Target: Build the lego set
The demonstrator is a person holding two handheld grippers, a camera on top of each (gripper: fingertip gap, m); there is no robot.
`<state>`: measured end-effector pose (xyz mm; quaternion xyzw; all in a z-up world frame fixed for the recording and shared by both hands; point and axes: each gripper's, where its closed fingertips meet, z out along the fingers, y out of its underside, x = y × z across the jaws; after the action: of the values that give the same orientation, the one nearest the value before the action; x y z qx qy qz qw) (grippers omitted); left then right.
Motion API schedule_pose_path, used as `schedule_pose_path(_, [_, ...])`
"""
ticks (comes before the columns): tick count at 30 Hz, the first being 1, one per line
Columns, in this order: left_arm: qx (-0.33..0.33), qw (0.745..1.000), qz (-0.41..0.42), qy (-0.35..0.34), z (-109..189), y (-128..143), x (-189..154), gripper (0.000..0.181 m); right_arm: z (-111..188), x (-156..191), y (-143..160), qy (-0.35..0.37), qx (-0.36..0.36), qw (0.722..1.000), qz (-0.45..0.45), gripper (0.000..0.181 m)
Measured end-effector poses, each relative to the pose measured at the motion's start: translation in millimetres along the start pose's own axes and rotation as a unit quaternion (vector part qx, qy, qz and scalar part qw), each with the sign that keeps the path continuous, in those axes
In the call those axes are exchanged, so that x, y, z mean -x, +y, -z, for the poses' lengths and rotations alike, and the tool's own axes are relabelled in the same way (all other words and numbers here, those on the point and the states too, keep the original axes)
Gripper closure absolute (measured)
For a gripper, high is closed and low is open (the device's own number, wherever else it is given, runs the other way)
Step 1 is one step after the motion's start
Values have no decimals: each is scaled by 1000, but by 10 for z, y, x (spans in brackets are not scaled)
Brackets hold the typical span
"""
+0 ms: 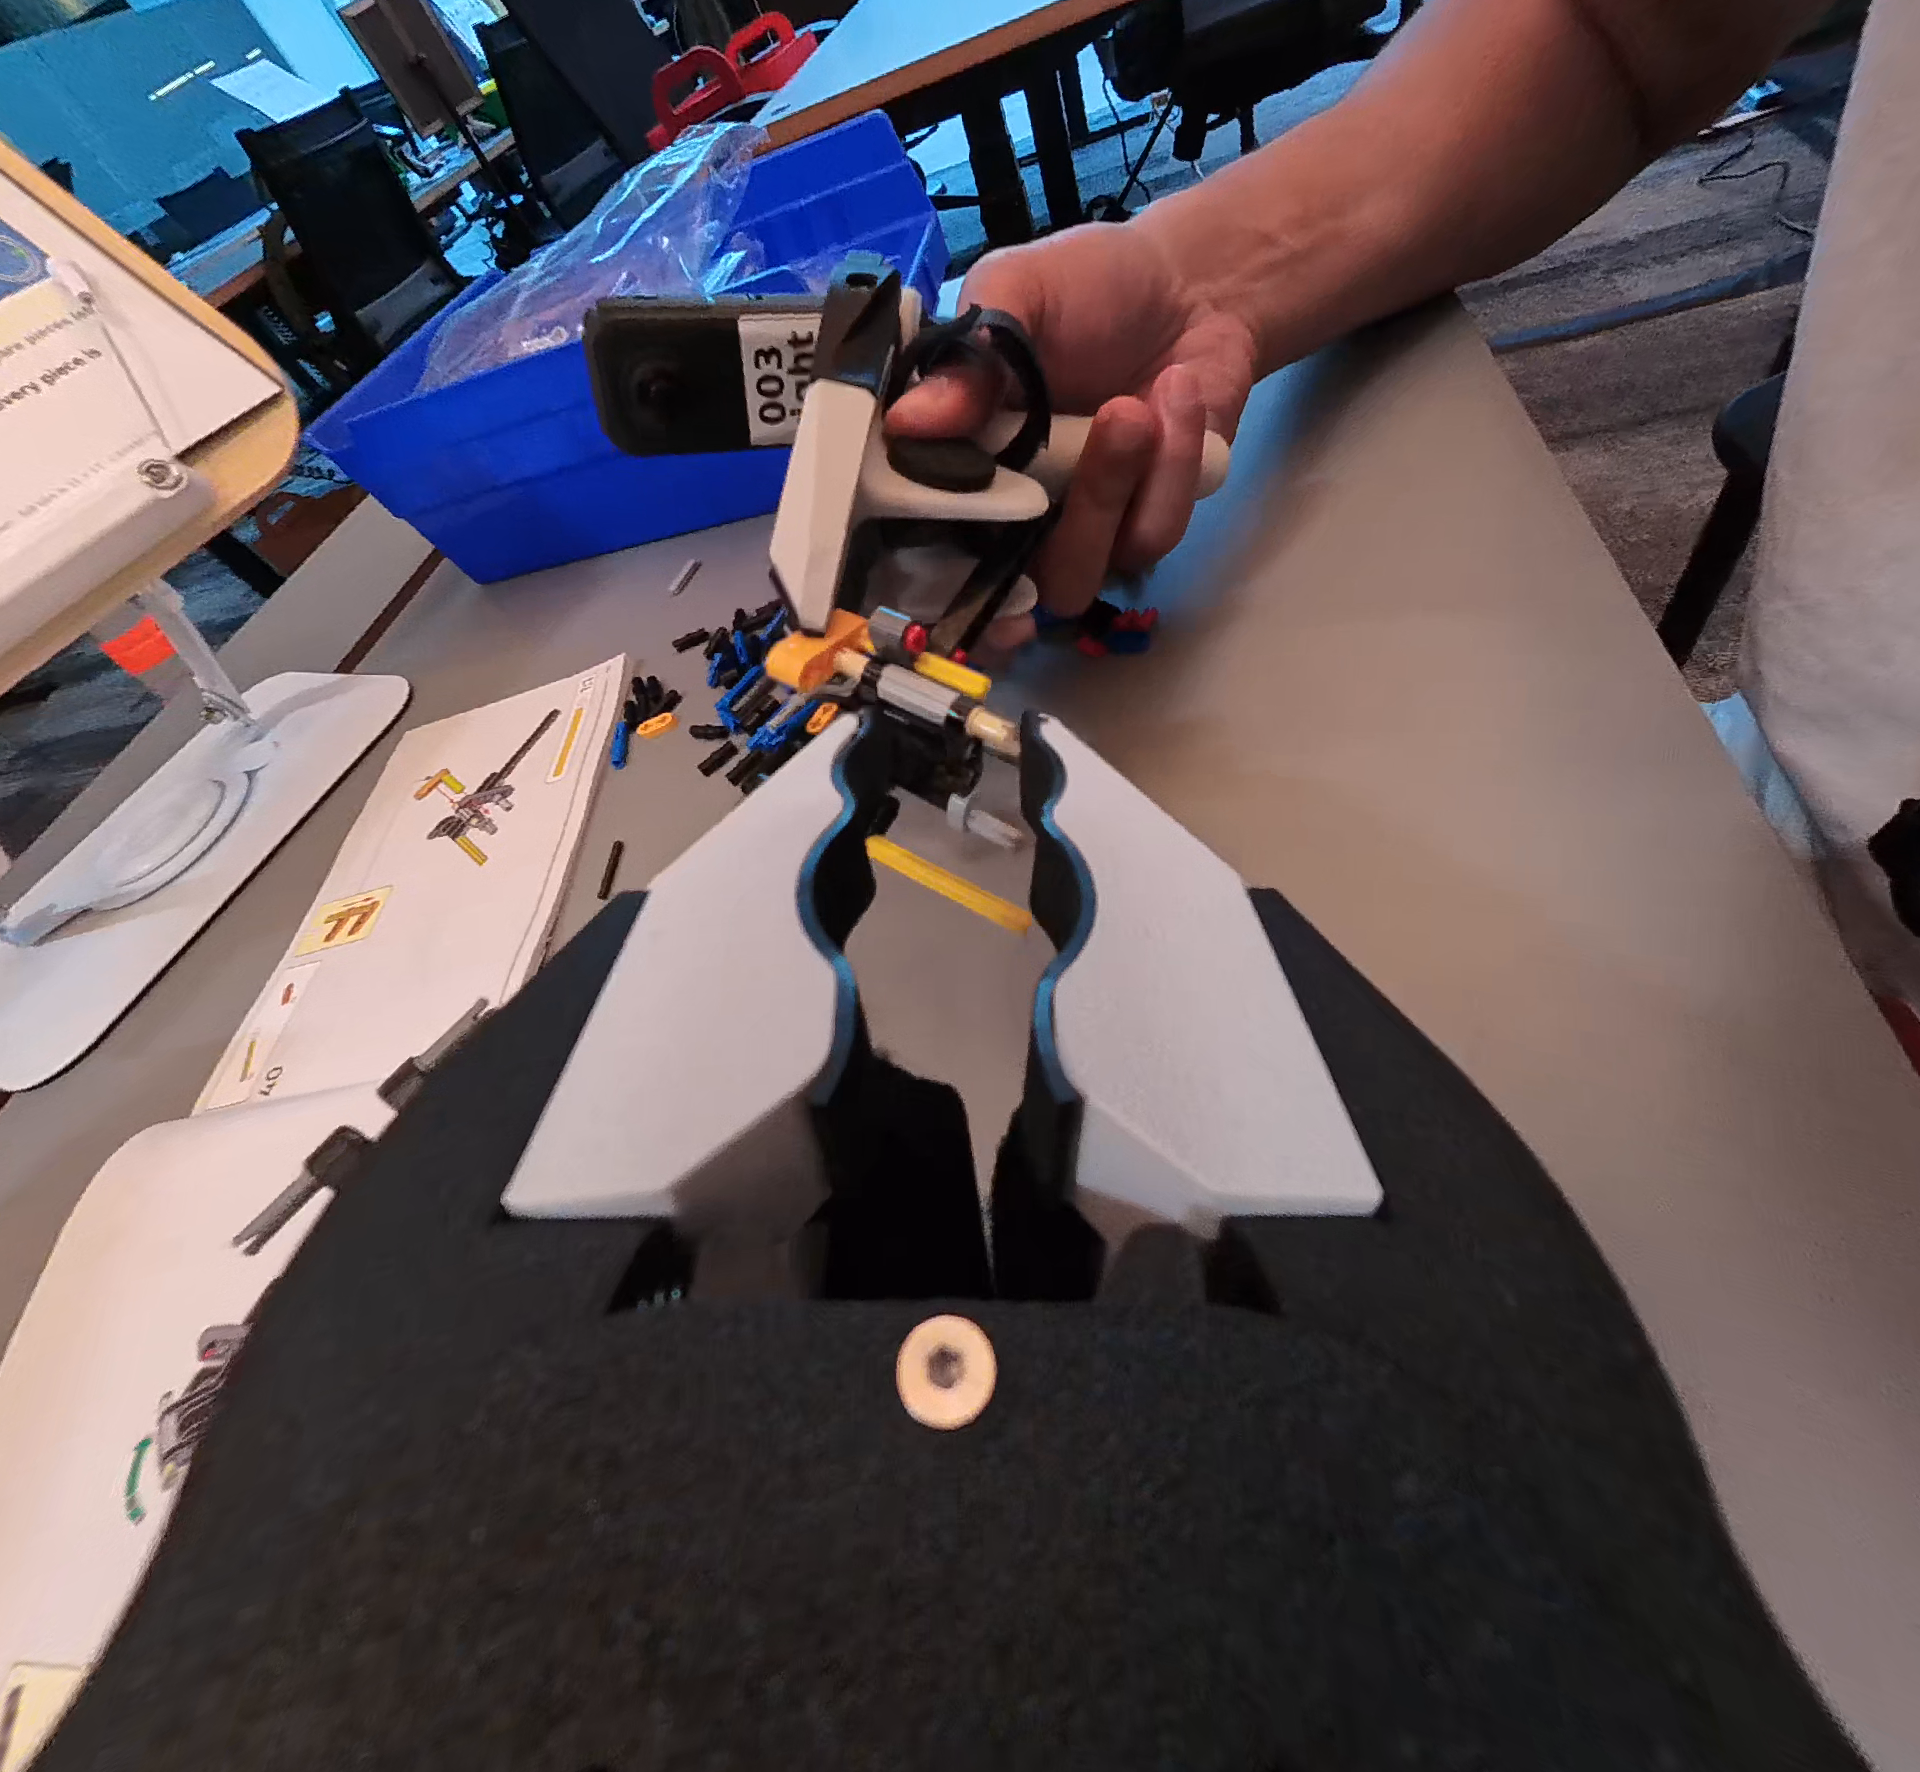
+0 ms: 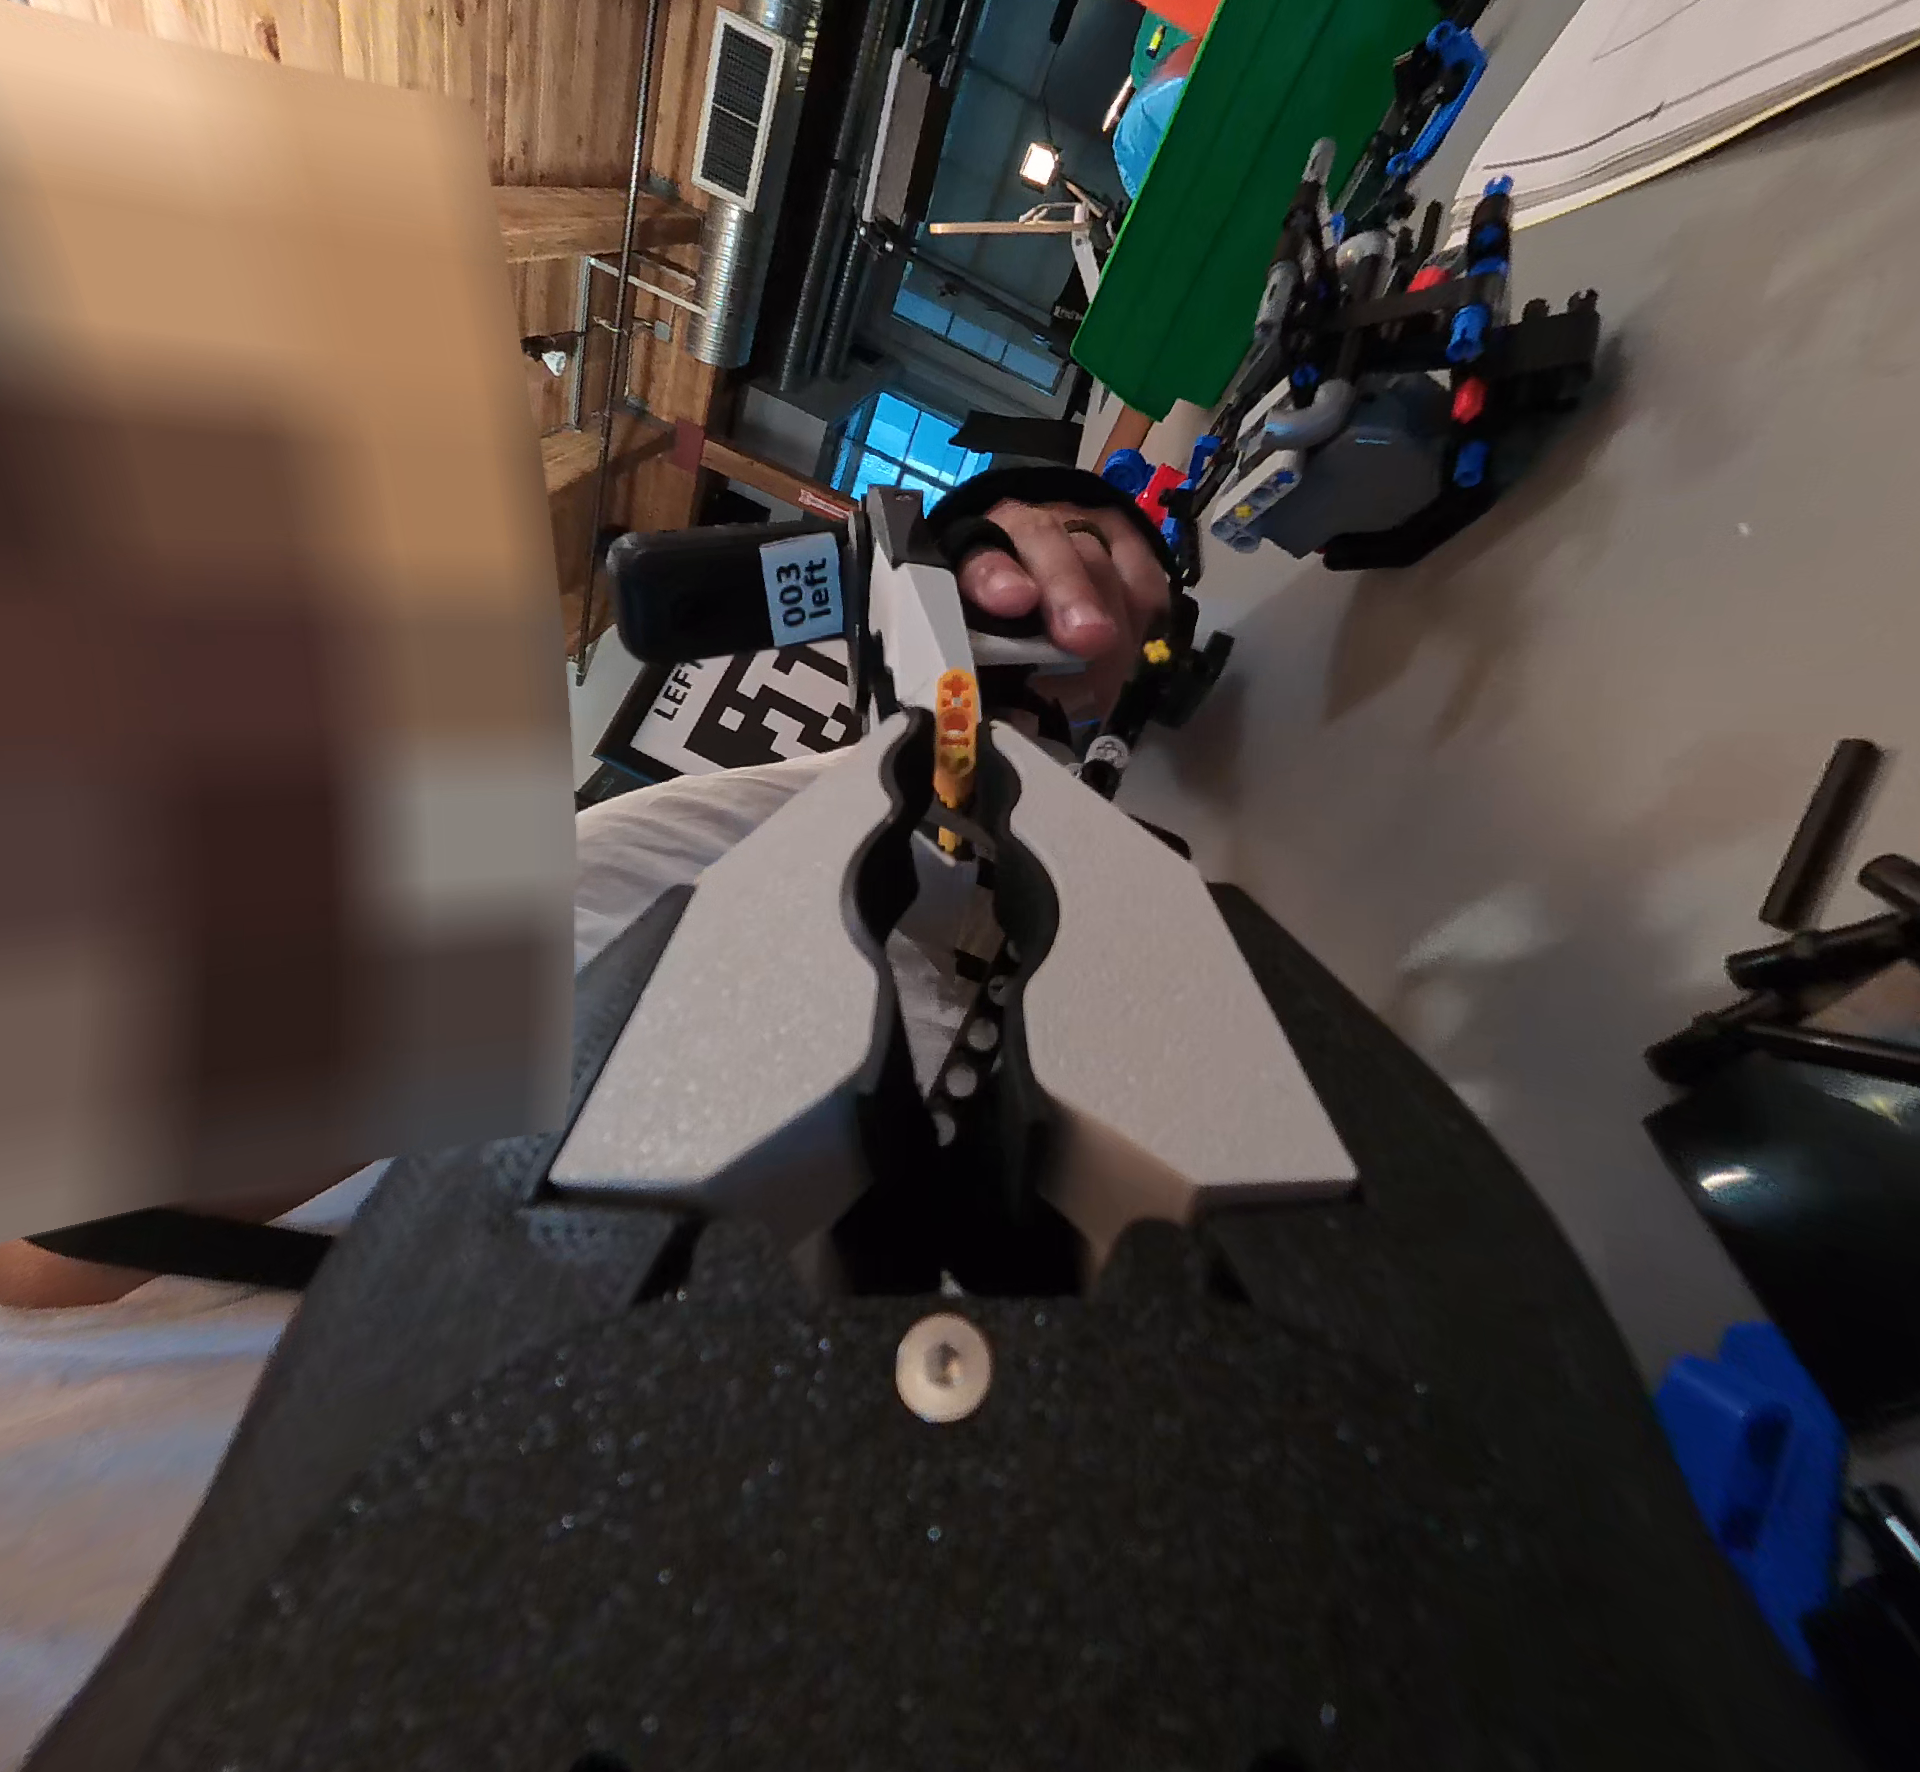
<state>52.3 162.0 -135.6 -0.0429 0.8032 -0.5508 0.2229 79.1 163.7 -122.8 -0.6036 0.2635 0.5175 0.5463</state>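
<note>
A small lego sub-assembly (image 1: pixel 914 683), made of grey connectors, a yellow axle and an orange connector, is held above the grey table (image 1: pixel 1403 683) between both grippers. My left gripper (image 1: pixel 945 735) is closed on its black lower part. My right gripper (image 2: pixel 954 748) is shut on the orange connector (image 2: pixel 954 720); a black beam with holes (image 2: pixel 977 1026) runs back between its fingers. The right gripper also shows in the left wrist view (image 1: pixel 831 600), held by a hand and coming down onto the assembly from above. The left gripper shows far off in the right wrist view (image 2: pixel 914 621).
A yellow axle (image 1: pixel 945 881) lies on the table under my left fingers. Loose black and blue pins (image 1: pixel 727 694), an open instruction booklet (image 1: pixel 447 860), a blue bin of bags (image 1: pixel 582 455) and a white stand (image 1: pixel 156 787) lie left. A larger built model (image 2: pixel 1382 434) stands on the table.
</note>
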Motion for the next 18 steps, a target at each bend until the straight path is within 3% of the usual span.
schedule_pose_path(1, [-1,1000,2,4,6,3,-3,158,4,4,4,-2,2,1000,-2,175])
schedule_pose_path(18, [16,996,11,86,-26,96,-214,163,-27,-68,203,29,64,997,21,175])
